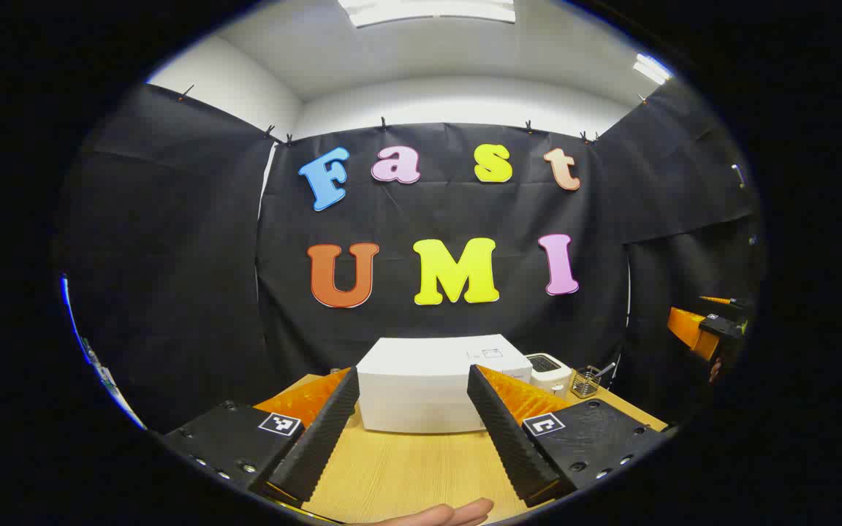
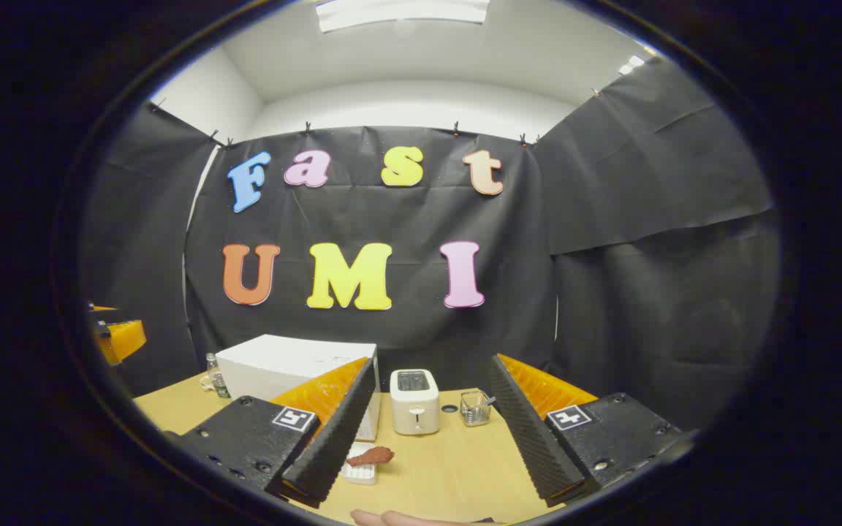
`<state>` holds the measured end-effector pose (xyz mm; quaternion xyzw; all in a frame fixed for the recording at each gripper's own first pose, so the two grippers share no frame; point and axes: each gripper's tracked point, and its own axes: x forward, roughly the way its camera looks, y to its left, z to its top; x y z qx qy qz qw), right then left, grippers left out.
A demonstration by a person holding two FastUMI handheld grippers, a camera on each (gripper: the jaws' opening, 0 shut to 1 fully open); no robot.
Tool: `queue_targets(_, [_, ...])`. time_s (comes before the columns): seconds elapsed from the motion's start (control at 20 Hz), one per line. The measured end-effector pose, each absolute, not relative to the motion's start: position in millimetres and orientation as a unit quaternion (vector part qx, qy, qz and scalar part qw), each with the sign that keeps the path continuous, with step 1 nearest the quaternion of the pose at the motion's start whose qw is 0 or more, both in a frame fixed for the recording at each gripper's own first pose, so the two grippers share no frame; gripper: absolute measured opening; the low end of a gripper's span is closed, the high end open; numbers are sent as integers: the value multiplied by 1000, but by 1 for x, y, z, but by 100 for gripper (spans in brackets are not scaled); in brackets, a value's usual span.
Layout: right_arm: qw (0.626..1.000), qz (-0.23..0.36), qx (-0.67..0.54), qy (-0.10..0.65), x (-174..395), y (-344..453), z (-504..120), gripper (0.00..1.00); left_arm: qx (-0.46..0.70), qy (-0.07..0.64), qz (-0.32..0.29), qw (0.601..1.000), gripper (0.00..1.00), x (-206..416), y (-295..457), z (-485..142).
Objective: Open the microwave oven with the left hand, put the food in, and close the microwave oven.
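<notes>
A white microwave oven (image 1: 428, 383) stands shut on the wooden table (image 1: 406, 467), straight ahead of my left gripper (image 1: 414, 424), whose fingers are open and hold nothing. In the right gripper view the microwave oven (image 2: 282, 369) sits to the left. The food, a reddish-brown piece (image 2: 371, 456), lies on a small white dish (image 2: 359, 473) in front of the oven, just beside the left finger of my right gripper (image 2: 432, 431). That gripper is open and holds nothing. The other gripper (image 1: 710, 329) shows far off at the right edge of the left gripper view.
A white toaster (image 2: 414, 402) and a small wire basket (image 2: 474, 408) stand right of the microwave. A small bottle (image 2: 216, 376) is at the oven's left. A person's fingers (image 1: 450, 513) show at the bottom edge. Black cloth walls close the booth.
</notes>
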<state>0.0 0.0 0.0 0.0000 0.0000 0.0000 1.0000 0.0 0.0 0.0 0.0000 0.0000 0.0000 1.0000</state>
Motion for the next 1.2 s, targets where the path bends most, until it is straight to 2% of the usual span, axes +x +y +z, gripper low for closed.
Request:
queue_targets(0.75, [1000, 3, 7, -7, -6, -8, 4, 100, -2, 5, -7, 1000, 95, 8, -1, -7])
queue_targets(0.8, [1000, 4, 9, -6, -5, -8, 2, 90, -3, 1, -7, 1000, 95, 10, -2, -7])
queue_targets(0.85, [1000, 6, 11, -6, -3, -8, 1, 100, -4, -2, -6, 1000, 95, 13, -3, -7])
queue_targets(1.2, [1000, 8, 11, -2, 4, -17, -7, 100, -14, 4, 6, 1000, 94, 64, -14, -34])
